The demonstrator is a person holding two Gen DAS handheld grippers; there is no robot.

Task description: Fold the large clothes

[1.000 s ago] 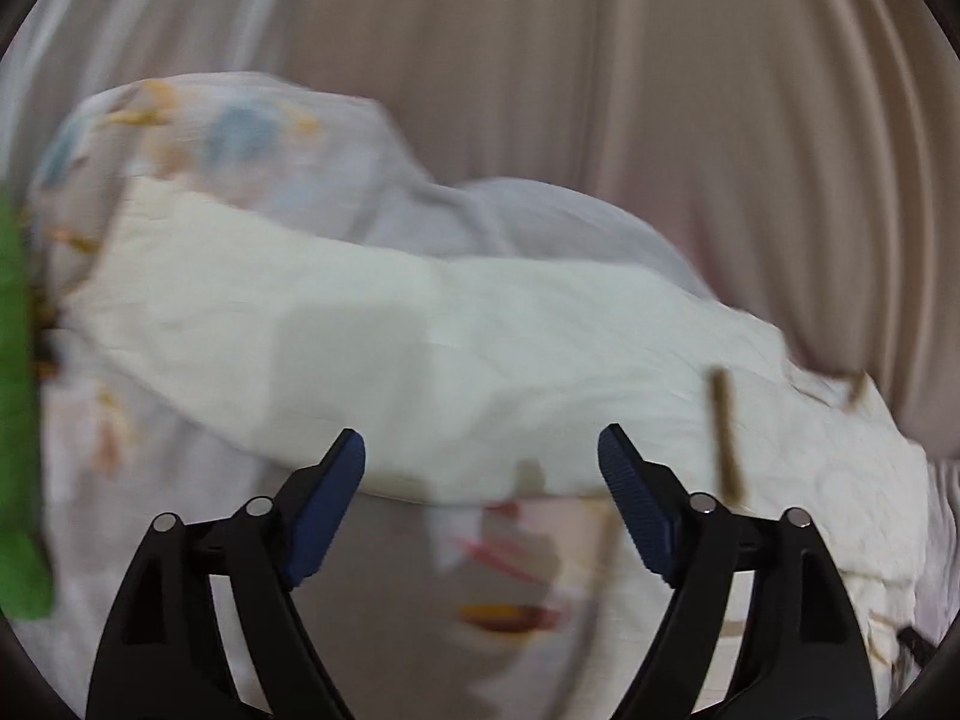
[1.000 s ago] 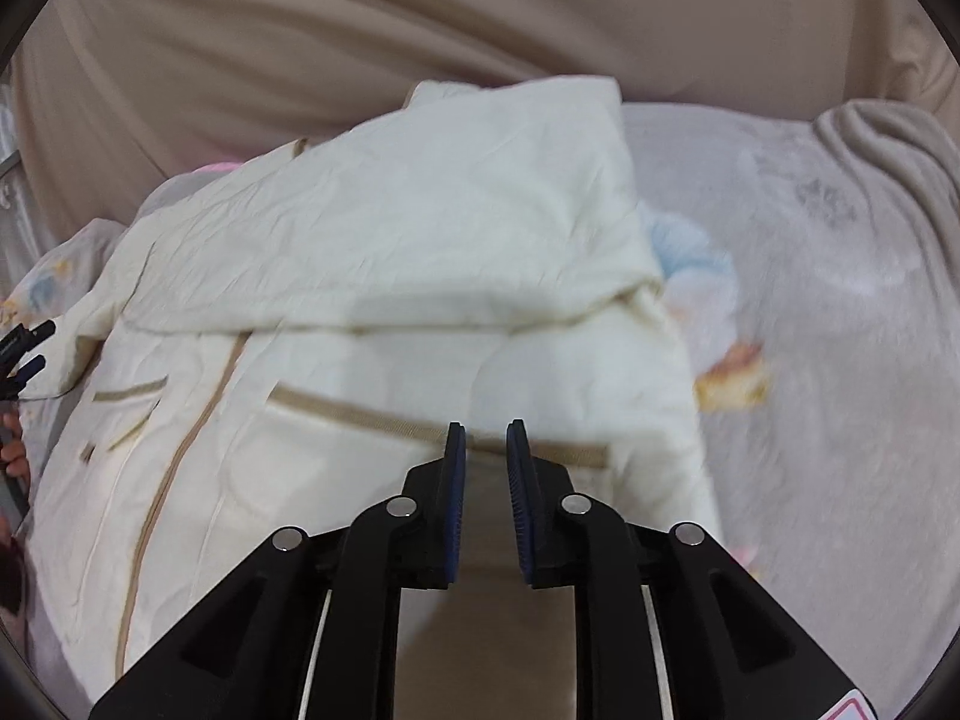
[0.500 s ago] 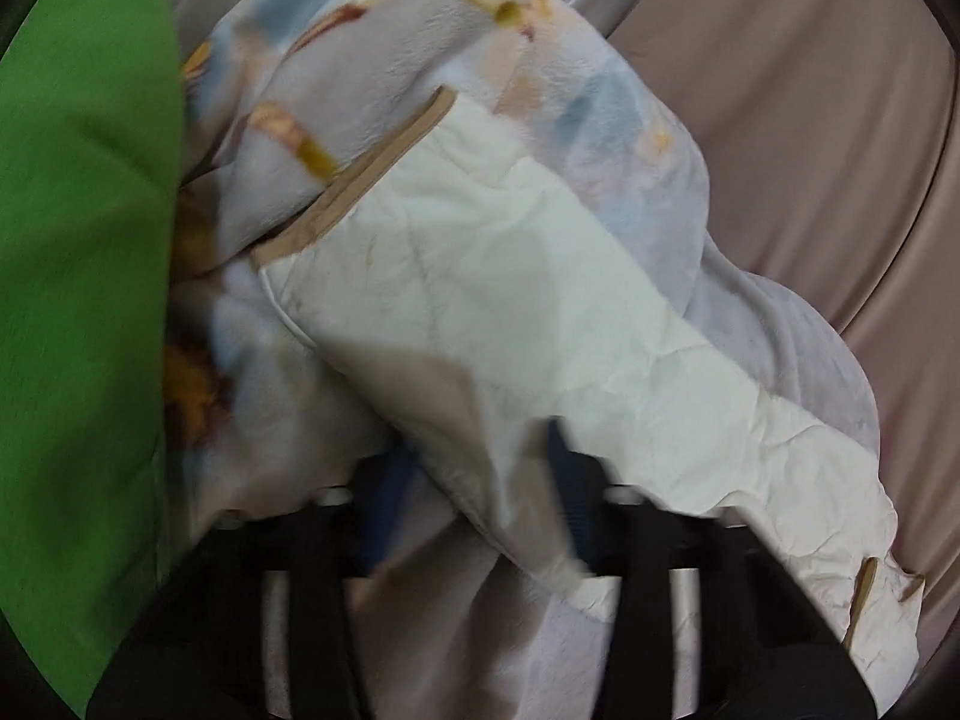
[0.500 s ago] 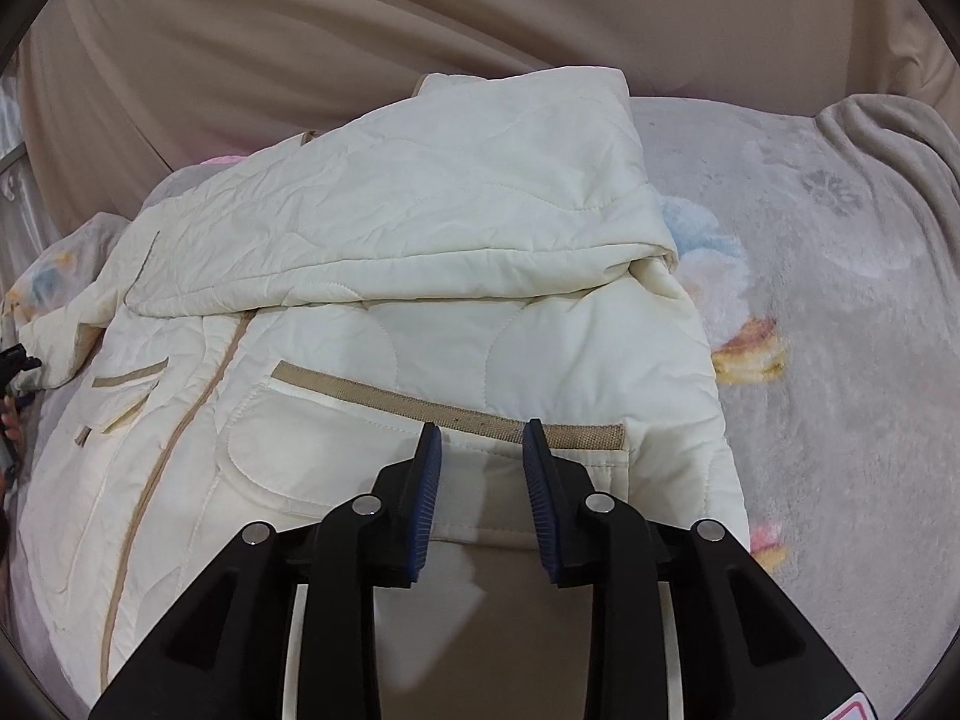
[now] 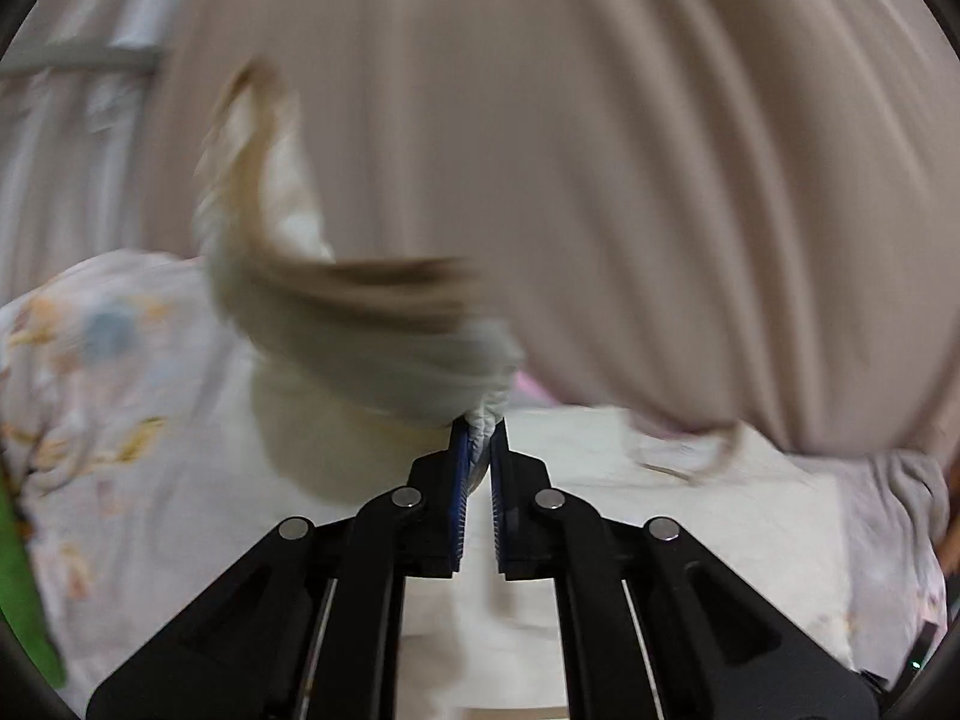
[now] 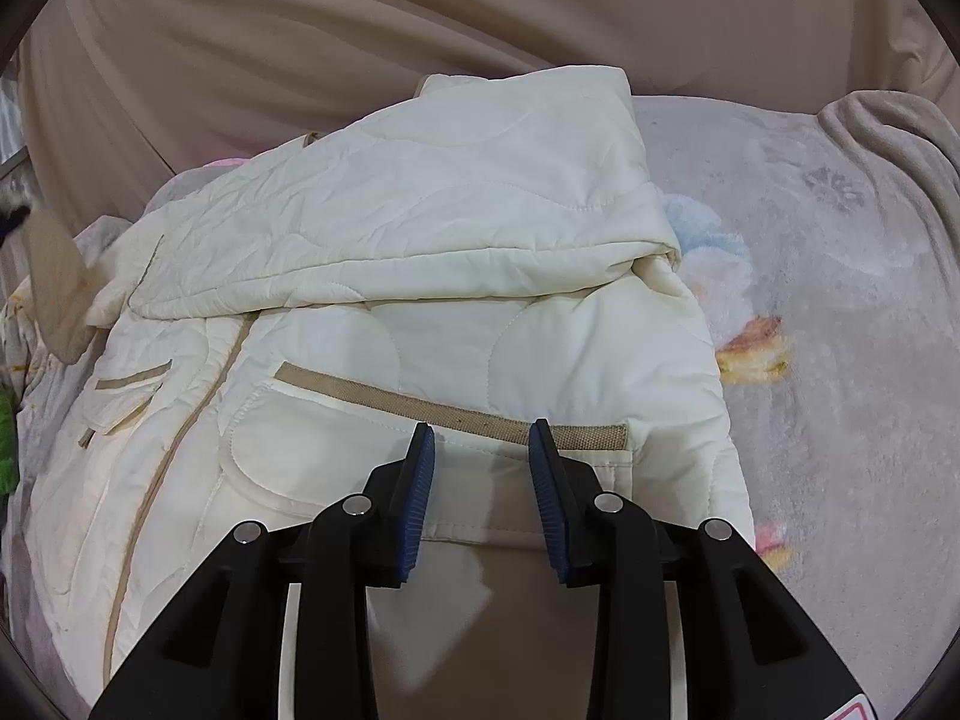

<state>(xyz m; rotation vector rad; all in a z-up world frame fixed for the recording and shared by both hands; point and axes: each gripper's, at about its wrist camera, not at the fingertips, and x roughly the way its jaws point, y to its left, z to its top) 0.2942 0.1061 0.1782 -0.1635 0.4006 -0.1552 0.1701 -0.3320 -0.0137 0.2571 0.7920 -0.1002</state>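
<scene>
Lying across the printed fleece blanket point(image 6: 840, 312), the cream quilted jacket point(image 6: 420, 276) was spread front-up, one sleeve point(image 6: 456, 210) folded crosswise over its chest. Tan pocket trim point(image 6: 456, 414) ran across the jacket's lower front, a tan zipper line down the side toward the view's left edge, a second smaller pocket flap beyond that line. The right gripper point(image 6: 483, 444) hovered at the jacket's near hem, jaws apart, nothing between them, blue pads on either side of the pocket trim; contact with the fabric could not be told.

In the left wrist view the left gripper point(image 5: 478, 438) was clamped on a bunched fold of the jacket's other sleeve point(image 5: 336, 312), lifted off the blanket point(image 5: 108, 420) and heavily motion-blurred, its tan-edged cuff end trailing up beyond the jacket. The rest of the jacket point(image 5: 690, 510) lay flat past the gripper. Beige curtain point(image 5: 600, 150) hung behind the jacket in both views. A grey blanket fold point(image 6: 888, 138) sat at the far corner beyond the jacket. A green object point(image 5: 24, 588) showed at the left rim.
</scene>
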